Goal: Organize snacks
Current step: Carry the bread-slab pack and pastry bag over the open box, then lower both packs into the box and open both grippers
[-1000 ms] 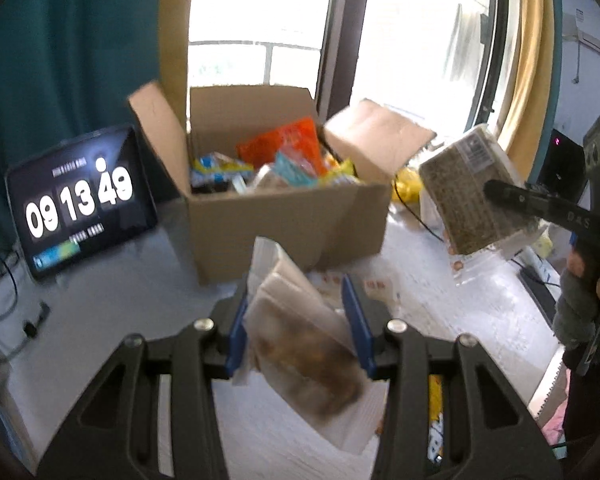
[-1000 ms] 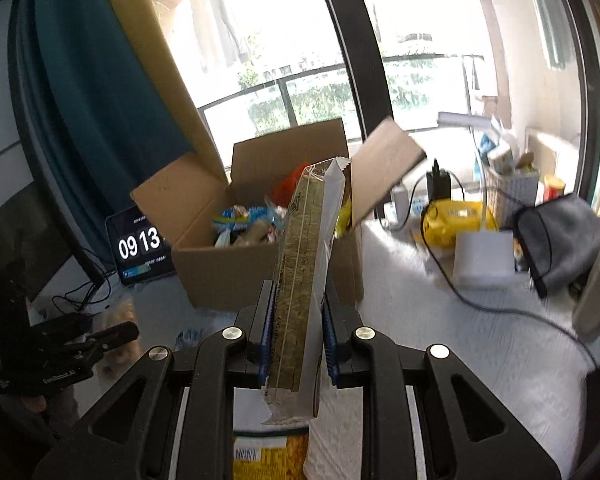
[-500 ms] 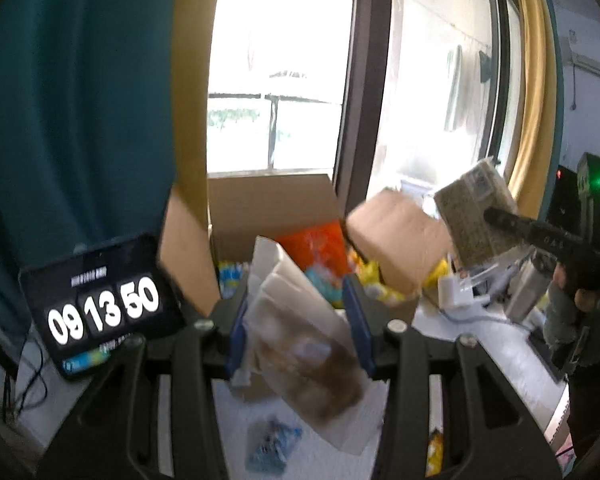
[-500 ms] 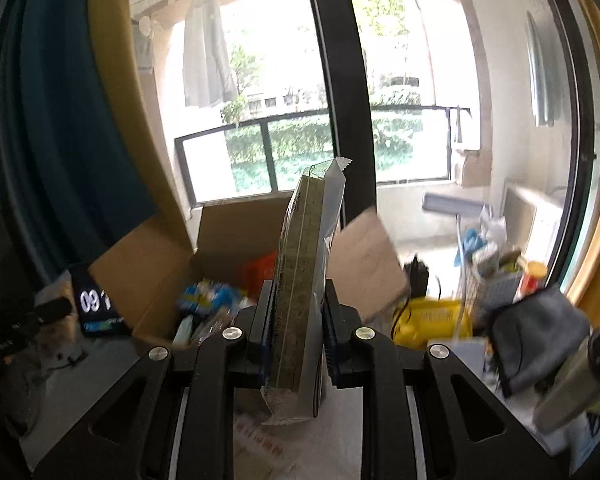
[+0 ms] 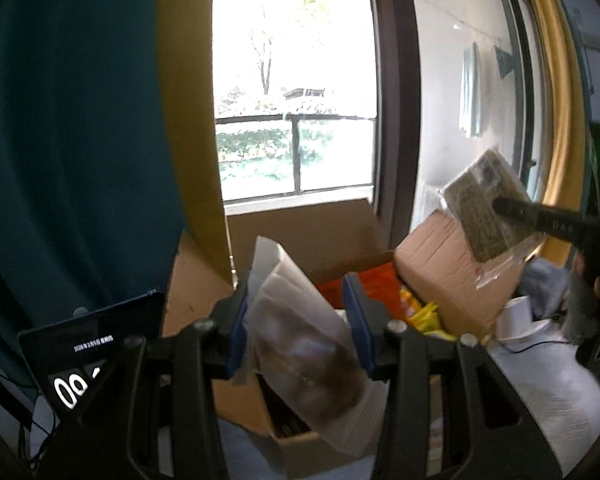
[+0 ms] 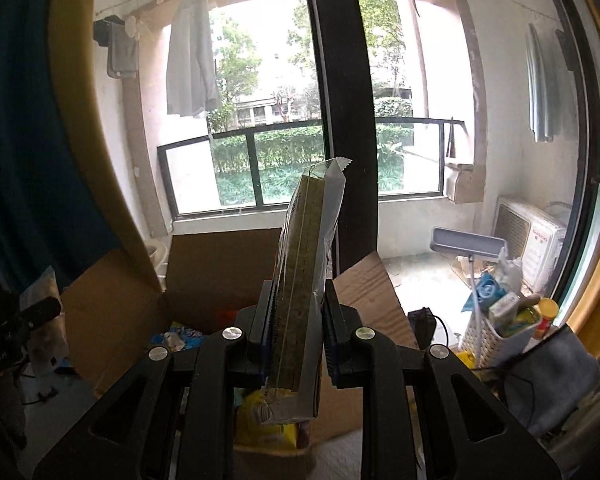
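Left gripper (image 5: 296,332) clamped a clear brown-filled snack pouch (image 5: 300,344); right gripper (image 6: 294,340) clamped a flat greenish packet (image 6: 304,280) (both over open cardboard box (image 5: 312,232)).

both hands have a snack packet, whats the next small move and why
Probably carry both on over the open cardboard box and lower them in: the left gripper grips a clear pastry packet, the right gripper a flat green-brown snack bar, both just short of it.

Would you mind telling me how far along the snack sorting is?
Done: several snacks already lie in the cardboard box. In hand: the left gripper grips a clear brown-filled packet; the right gripper clamps a flat seaweed-coloured pack. Left: dropping both in.
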